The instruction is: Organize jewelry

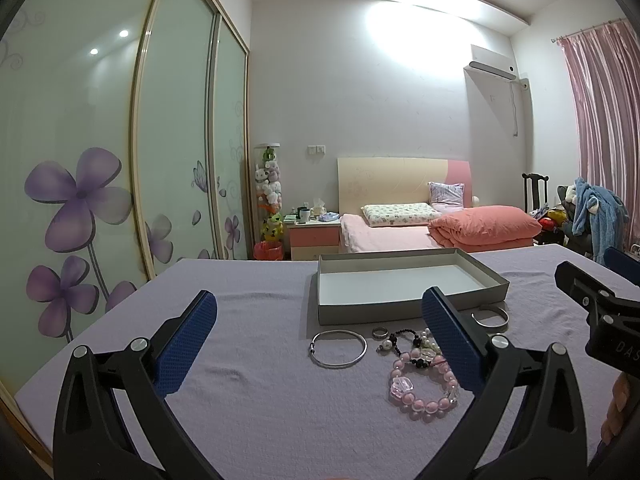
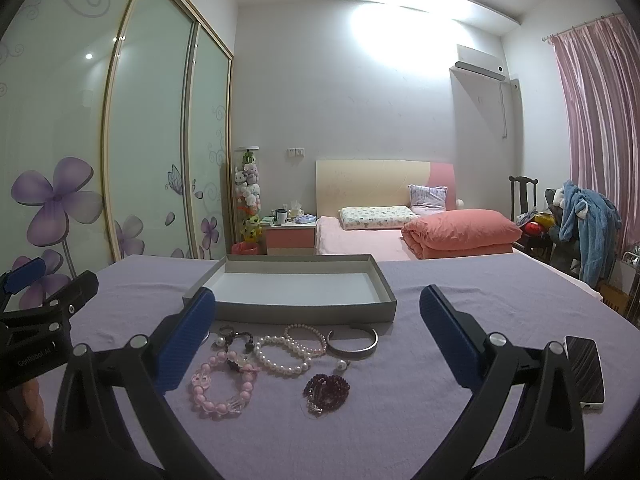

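a home bedroom: a bed (image 1: 392,236) with a pink quilt (image 1: 484,226) and pillows stands against the far wall beside a small nightstand (image 1: 314,240). sliding wardrobe doors (image 1: 100,140) printed with purple flowers line one side, pink curtains (image 2: 596,128) hang opposite, and an air conditioner (image 2: 480,60) is mounted high.

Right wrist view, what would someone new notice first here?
Probably the jewelry strewn on the lilac cloth: a pink bead bracelet, a pearl bracelet and a dark purple bead strand. Just behind them sits an empty grey tray, and a phone lies at far right.
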The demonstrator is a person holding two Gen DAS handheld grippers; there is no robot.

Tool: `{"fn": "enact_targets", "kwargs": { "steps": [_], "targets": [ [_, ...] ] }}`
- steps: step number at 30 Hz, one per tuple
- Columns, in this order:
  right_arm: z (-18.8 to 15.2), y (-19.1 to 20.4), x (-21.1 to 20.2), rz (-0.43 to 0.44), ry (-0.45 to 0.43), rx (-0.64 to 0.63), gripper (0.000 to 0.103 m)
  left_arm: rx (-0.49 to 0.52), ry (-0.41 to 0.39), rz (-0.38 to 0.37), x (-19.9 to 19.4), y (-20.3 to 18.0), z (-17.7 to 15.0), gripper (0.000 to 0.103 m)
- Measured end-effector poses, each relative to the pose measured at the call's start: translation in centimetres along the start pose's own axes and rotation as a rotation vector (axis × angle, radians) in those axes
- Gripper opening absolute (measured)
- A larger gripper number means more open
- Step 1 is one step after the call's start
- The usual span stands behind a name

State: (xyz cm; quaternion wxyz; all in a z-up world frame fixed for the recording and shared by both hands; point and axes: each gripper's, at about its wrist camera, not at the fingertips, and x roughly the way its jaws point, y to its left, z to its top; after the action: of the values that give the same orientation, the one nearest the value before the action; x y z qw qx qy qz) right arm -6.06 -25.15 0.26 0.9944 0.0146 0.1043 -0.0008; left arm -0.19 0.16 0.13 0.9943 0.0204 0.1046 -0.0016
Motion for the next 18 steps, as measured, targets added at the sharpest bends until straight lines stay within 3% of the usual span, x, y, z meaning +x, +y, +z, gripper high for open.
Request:
{"fn": "enact_targets", "kwargs": {
  "steps": [18],
  "targets": [
    [-0.26,-0.35,0.01,0.001,0.003,0.002,0.099,-0.001,0.003,-0.001,0.06,0.04,0.03,0.101]
  ]
}}
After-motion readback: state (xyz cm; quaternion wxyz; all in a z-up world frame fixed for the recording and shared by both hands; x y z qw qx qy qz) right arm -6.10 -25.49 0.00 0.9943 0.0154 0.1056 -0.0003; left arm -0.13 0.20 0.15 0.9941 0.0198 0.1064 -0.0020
